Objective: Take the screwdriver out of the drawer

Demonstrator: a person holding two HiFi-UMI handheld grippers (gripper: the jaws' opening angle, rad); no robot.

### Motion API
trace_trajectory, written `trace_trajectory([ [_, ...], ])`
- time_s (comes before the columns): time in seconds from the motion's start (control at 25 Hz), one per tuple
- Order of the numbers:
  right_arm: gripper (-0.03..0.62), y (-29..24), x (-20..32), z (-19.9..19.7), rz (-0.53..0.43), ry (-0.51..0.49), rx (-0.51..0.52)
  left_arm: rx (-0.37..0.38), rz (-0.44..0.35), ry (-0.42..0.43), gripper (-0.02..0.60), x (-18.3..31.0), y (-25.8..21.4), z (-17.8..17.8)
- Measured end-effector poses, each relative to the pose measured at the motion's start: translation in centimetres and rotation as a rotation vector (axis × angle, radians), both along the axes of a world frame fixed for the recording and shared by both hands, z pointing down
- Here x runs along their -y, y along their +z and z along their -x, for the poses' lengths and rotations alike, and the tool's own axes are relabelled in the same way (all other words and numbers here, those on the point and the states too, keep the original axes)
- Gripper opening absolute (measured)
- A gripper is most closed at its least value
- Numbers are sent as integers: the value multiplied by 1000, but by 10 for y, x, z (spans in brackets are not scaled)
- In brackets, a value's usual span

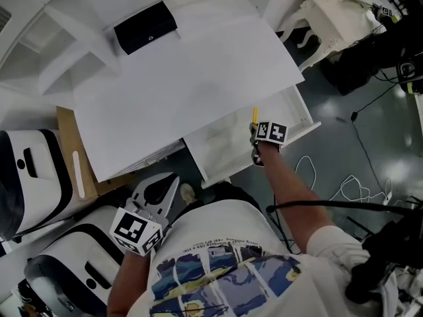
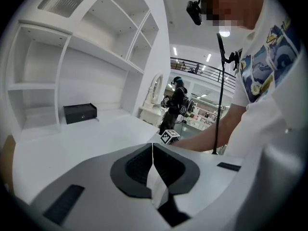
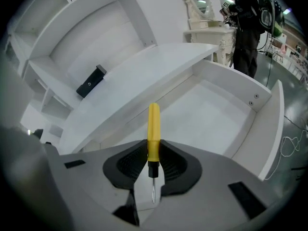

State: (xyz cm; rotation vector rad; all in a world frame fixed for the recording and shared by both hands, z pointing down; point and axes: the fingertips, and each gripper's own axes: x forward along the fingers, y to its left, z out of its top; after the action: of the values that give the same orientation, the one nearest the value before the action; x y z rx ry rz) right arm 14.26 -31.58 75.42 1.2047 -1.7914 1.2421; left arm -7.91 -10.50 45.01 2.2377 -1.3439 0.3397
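Note:
A screwdriver (image 3: 153, 136) with a yellow handle and a thin metal shaft is pinched between the jaws of my right gripper (image 3: 152, 154), handle pointing away, shaft toward the camera. In the head view the right gripper (image 1: 259, 144) hangs over the open white drawer (image 1: 301, 121), with the yellow handle (image 1: 254, 115) sticking up past it. The drawer's bare white floor (image 3: 211, 114) lies below the tool. My left gripper (image 1: 160, 191) is held low near my body, off the desk's front edge. Its jaws are shut with nothing between them (image 2: 152, 154).
A black box (image 1: 145, 27) sits at the back of the white desk top (image 1: 192, 84). White shelving (image 2: 72, 57) rises behind it. White and black machines (image 1: 33, 170) stand at the left on the floor. Cables (image 1: 350, 190) trail on the floor at the right. A person (image 2: 175, 100) stands far off.

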Motion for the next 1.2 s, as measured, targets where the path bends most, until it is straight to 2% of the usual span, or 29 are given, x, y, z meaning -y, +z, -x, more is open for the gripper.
trace_trajectory([
  [0.28, 95, -45, -16, 5, -51, 62, 93, -14, -32, 43, 14, -14, -8, 6],
  [0.52, 95, -83, -45, 15, -89, 68, 153, -30, -50, 77, 14, -32, -11, 11],
  [1.2, 95, -161, -142, 67, -150, -50, 228, -64, -81, 120, 14, -79, -12, 44],
])
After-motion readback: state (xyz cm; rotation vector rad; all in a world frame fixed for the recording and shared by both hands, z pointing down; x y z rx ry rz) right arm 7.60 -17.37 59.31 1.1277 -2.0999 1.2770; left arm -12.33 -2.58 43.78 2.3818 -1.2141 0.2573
